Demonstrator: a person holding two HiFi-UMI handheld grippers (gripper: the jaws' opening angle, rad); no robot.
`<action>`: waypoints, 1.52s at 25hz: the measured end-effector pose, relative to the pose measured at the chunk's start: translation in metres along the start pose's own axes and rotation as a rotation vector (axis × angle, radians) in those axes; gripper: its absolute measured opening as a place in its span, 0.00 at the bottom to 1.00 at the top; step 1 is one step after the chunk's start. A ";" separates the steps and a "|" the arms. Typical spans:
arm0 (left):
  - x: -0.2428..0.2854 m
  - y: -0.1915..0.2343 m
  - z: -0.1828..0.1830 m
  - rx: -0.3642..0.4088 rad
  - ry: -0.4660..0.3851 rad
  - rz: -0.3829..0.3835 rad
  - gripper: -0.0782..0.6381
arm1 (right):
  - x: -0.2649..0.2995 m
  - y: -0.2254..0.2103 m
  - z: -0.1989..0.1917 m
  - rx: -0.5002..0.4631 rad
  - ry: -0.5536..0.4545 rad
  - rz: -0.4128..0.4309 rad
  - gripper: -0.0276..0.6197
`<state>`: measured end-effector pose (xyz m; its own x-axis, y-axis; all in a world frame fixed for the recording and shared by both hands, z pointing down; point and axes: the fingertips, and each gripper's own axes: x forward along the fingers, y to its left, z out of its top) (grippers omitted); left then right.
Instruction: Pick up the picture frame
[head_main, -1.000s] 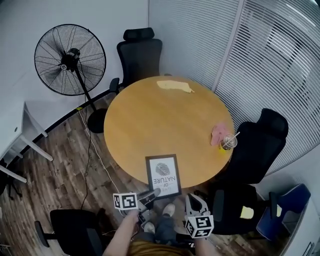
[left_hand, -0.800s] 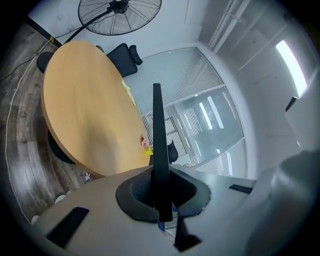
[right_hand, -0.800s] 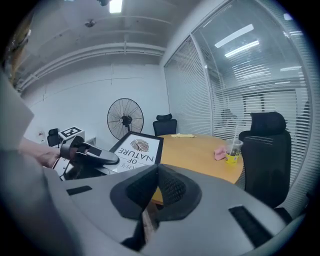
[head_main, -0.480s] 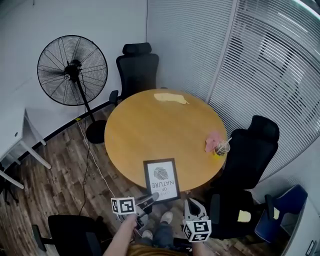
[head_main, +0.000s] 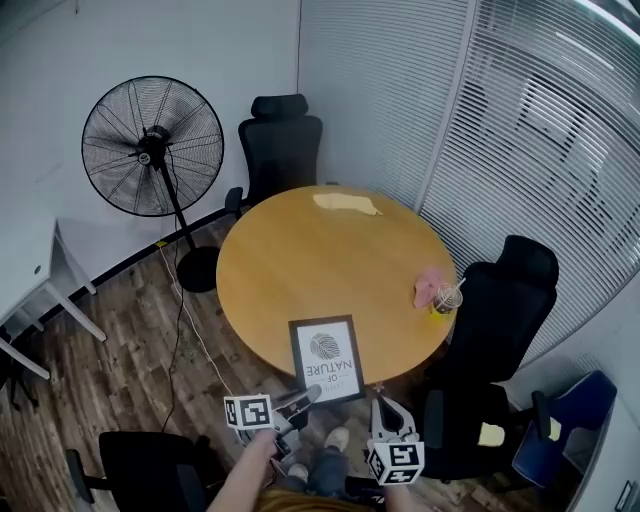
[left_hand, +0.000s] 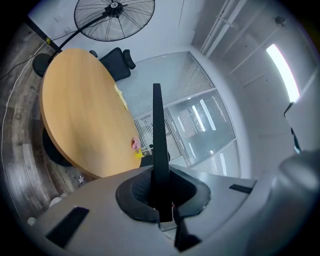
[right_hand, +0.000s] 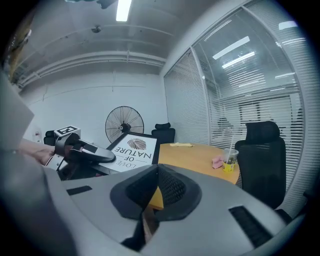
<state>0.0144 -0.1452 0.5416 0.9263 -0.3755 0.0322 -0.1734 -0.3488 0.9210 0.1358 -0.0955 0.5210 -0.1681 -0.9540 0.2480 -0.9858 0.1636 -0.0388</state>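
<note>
The picture frame (head_main: 326, 360) is black with a white print of a fingerprint and the words LOVE OF NATURE. It hangs tilted over the near edge of the round wooden table (head_main: 320, 260). My left gripper (head_main: 308, 393) is shut on its lower left corner. In the left gripper view the frame's thin black edge (left_hand: 156, 130) stands pinched between the jaws of that gripper (left_hand: 159, 200). My right gripper (head_main: 383, 405) is just right of the frame, apart from it, its jaws together on nothing. From the right gripper (right_hand: 156, 172) I see the frame (right_hand: 131, 148) and the left gripper (right_hand: 95, 156).
On the table's right side stand a plastic cup with a straw (head_main: 447, 298) and a pink cloth (head_main: 430, 282); a yellow cloth (head_main: 345, 203) lies at the far edge. Black office chairs (head_main: 510, 300) (head_main: 283, 140) ring the table. A pedestal fan (head_main: 152, 146) stands at the left.
Both grippers have risen a little, the left one carrying the frame, which now stands higher over the table's near edge. Neither grip has changed.
</note>
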 end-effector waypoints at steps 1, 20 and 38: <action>-0.001 -0.001 0.000 -0.001 -0.002 -0.002 0.17 | -0.001 0.000 0.001 -0.002 -0.002 -0.005 0.06; -0.009 -0.002 0.000 -0.006 -0.005 -0.015 0.17 | -0.001 0.002 -0.001 0.004 0.004 -0.012 0.06; -0.017 0.004 0.007 -0.017 -0.011 -0.020 0.17 | 0.001 0.007 -0.005 0.005 0.016 -0.017 0.06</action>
<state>-0.0043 -0.1462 0.5418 0.9256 -0.3784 0.0094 -0.1492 -0.3421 0.9278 0.1288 -0.0946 0.5257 -0.1514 -0.9524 0.2646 -0.9885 0.1462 -0.0395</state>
